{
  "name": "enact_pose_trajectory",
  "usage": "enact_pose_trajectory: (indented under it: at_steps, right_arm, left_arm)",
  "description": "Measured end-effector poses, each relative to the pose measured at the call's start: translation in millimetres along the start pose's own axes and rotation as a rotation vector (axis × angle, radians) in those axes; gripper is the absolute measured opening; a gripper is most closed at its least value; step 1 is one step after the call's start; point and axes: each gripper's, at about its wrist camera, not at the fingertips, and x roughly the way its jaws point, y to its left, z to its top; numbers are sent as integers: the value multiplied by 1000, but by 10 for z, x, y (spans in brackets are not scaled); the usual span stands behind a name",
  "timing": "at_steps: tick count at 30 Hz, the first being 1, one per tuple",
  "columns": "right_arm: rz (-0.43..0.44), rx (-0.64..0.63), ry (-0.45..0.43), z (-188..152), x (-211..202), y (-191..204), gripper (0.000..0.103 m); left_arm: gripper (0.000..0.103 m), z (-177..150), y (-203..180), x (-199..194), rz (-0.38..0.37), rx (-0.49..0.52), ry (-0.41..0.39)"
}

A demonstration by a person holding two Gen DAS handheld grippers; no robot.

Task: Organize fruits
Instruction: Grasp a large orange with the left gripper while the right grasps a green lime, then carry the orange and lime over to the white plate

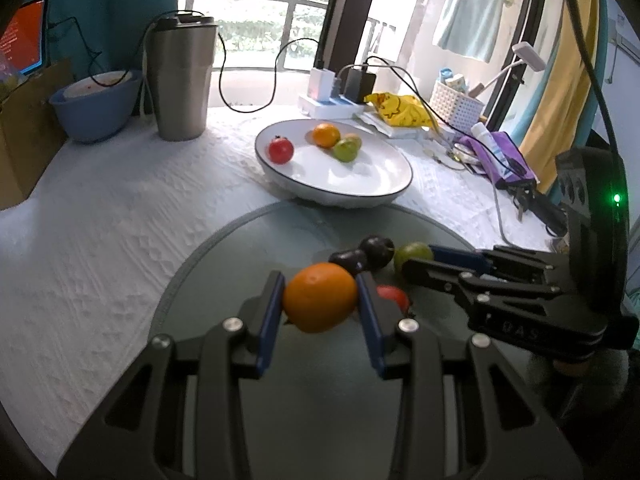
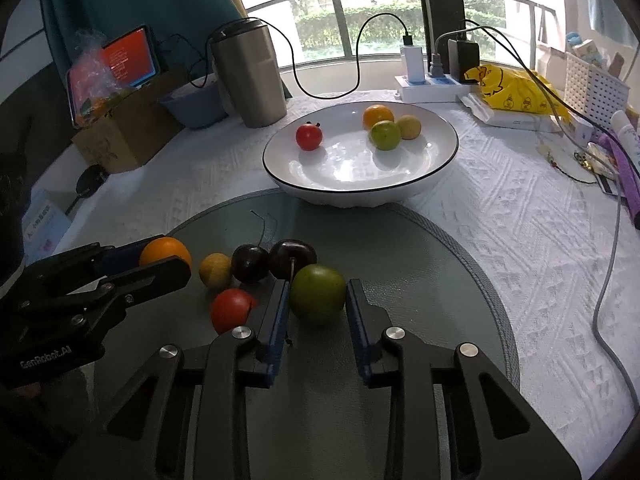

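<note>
Starting far left: pinching the orange (image 1: 316, 304) in the left tool (image 1: 320, 280), with blue pads pressed onto both flanks. Gripping across the middle, presumably to stop a round thing rolling out. Hard to say whether lifted off the mat (image 2: 440, 260) or only just touching it.

Moving right across the mat: passing the yellow fruit (image 2: 215, 270), then the red fruit (image 2: 231, 310) at six o'clock of it, then the two dark cherries (image 2: 250, 263) side by side, all loose and waiting. Bunched close together, so picking from the outer edges looks sensible.

Next, at four o'clock of the cherries: squeezing the green fruit (image 2: 318, 300) in the right tool (image 2: 318, 288), pads against either side by the look of it. Working both ends at once, likely for a double carry.

Up at twelve o'clock of the mat: the white bowl (image 2: 280, 168), touching the mat's far edge, already holding a tomato-red piece (image 2: 309, 136) at ten o'clock and a trio (image 2: 385, 135) at one o'clock. Probably the drop-off, with plenty of room in the middle.

Around all that: a worktop under a white textured cloth (image 2: 500, 220). At ten o'clock, a cardboard box (image 2: 120, 136), a red-lit tablet (image 2: 130, 58), a blue basin (image 1: 94, 108) and a steel cup (image 2: 250, 76). At one o'clock, a power strip (image 2: 428, 84), a yellow bag (image 2: 508, 88) and a white basket (image 2: 592, 84). Beyond, a bright window with a railing and greenery.
</note>
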Motion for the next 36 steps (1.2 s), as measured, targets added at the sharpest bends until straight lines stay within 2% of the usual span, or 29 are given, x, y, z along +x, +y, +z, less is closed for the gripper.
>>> enact_pose_trajectory:
  at_steps: [21, 36]
  right_arm:
    - [-15, 17, -67, -88, -431, -40, 31]
    - [-41, -8, -155, 180, -733, -139, 31]
  left_arm:
    - [38, -10, -264, -245, 2, 54, -39]
    - [38, 273, -380, -368, 9, 79, -97]
